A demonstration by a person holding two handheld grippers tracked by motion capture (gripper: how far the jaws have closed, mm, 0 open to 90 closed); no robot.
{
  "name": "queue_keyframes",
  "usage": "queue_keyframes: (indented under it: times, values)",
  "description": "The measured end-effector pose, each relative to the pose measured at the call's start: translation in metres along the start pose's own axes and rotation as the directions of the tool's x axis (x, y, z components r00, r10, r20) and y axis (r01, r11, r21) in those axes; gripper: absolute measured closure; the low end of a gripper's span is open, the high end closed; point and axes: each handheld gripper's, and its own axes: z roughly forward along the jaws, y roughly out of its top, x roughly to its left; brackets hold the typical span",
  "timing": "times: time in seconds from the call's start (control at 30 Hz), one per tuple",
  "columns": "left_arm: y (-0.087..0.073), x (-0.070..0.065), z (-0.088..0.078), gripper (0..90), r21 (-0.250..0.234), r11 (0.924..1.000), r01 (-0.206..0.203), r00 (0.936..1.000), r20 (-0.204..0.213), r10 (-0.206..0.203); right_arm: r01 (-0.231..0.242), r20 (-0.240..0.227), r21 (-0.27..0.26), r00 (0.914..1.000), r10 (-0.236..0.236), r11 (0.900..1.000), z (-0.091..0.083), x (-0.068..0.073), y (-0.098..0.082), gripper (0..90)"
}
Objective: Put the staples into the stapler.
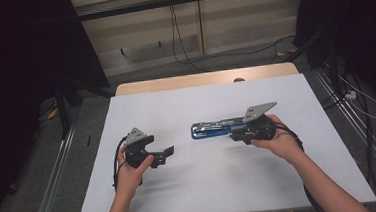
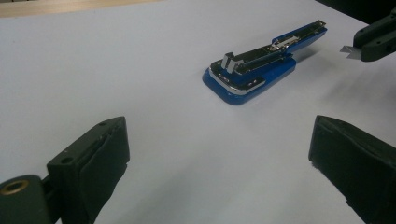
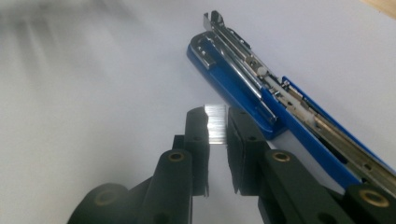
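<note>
A blue stapler (image 1: 212, 130) lies opened out flat on a white table (image 1: 206, 185), at the centre of the high view, slightly right. The right gripper (image 3: 217, 122), at the lower centre of its own view, pinches a silvery strip of staples (image 3: 216, 123) between nearly closed jaws, just beside the stapler's open metal channel. The left gripper (image 1: 165, 155), at the lower left of the high view, rests apart with jaws spread wide around nothing.

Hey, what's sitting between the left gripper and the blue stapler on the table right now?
Nothing: in the left gripper view, only bare white table lies between the open left gripper and the opened blue stapler.
</note>
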Motion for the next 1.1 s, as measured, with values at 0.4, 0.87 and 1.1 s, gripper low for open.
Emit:
queue_keyframes:
  times: [0.4,0.87,1.1]
  values:
    - [-0.004,0.005,-0.006,5.6,-0.001,0.9999,0.014,0.9998,-0.013,-0.014,0.005,-0.007,-0.004,1.0,-0.005,1.0,0.0,-0.013,0.02,79.6]
    - [-0.003,0.006,-0.006,5.9,-0.003,0.9998,0.018,0.9997,-0.015,-0.018,0.03,-0.046,0.01,0.9985,-0.03,0.999,0.013,-0.019,0.034,79.6]
    - [-0.003,0.005,-0.005,6.0,0.001,0.9999,0.017,0.9998,-0.012,-0.017,0.029,-0.058,0.002,0.9979,-0.028,1.0,0.019,-0.026,0.037,79.6]
